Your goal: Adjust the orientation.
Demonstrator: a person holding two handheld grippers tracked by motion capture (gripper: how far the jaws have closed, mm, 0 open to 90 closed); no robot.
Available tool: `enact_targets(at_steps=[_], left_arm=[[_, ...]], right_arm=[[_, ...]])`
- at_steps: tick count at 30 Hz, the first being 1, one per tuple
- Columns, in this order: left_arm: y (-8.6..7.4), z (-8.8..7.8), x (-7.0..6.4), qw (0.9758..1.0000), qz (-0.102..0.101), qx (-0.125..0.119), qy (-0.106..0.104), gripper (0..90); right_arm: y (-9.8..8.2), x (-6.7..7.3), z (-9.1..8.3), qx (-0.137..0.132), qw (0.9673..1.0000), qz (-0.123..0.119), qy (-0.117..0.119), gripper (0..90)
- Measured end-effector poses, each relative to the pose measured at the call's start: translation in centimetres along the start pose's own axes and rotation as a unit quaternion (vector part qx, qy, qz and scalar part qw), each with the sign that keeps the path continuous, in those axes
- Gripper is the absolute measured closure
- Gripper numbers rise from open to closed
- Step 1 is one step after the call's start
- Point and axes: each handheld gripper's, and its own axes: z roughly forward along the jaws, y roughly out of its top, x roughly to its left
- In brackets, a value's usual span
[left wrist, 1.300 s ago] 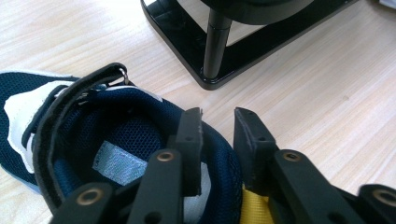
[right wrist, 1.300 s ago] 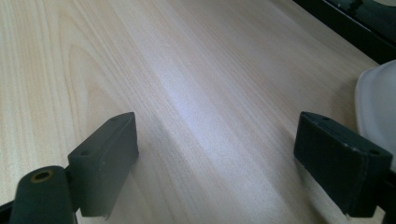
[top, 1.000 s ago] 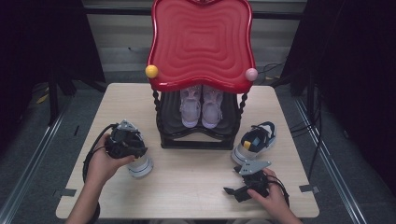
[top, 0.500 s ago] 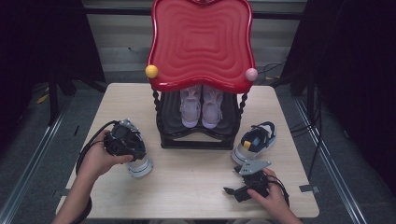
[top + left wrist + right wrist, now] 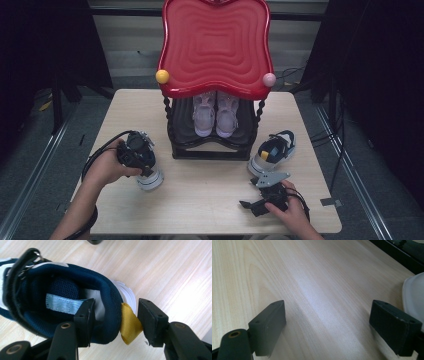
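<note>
Sneaker point(image 5: 50, 302) in navy and white sits on the near left of the table point(image 5: 210, 200), under the left gripper point(image 5: 113, 317). One jaw is inside the heel collar, the other outside by the yellow pull tab point(image 5: 128, 323); the jaws have just been closing, yet a gap shows at the outer one. The right gripper point(image 5: 267, 197) rests at the near right, jaws wide and empty. Its mate point(image 5: 274, 151) lies right of the red-topped rack point(image 5: 215, 47).
</note>
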Motion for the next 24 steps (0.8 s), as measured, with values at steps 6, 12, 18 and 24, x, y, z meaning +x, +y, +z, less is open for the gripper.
enact_targets(at_steps=[6, 12, 18, 24], left_arm=[[0.6, 0.6, -0.1, 0.9997, 0.012, 0.022, -0.003, 51.9], [0.8, 1.2, -0.1, 0.9989, 0.018, 0.042, -0.006, 55.8], [1.0, 1.8, -0.1, 0.9980, 0.026, 0.057, -0.007, 58.0], [1.2, 2.4, -0.1, 0.9972, 0.030, 0.068, -0.012, 61.0]], right_arm=[[0.0, 0.0, 0.0, 0.001, 1.0000, -0.001, 0.000, 13.2], [0.0, 0.0, 0.0, 0.000, 1.0000, -0.001, 0.000, 13.2], [0.0, 0.0, 0.0, 0.001, 1.0000, -0.001, 0.000, 13.2], [0.0, 0.0, 0.0, 0.000, 1.0000, -0.001, 0.001, 13.2]])
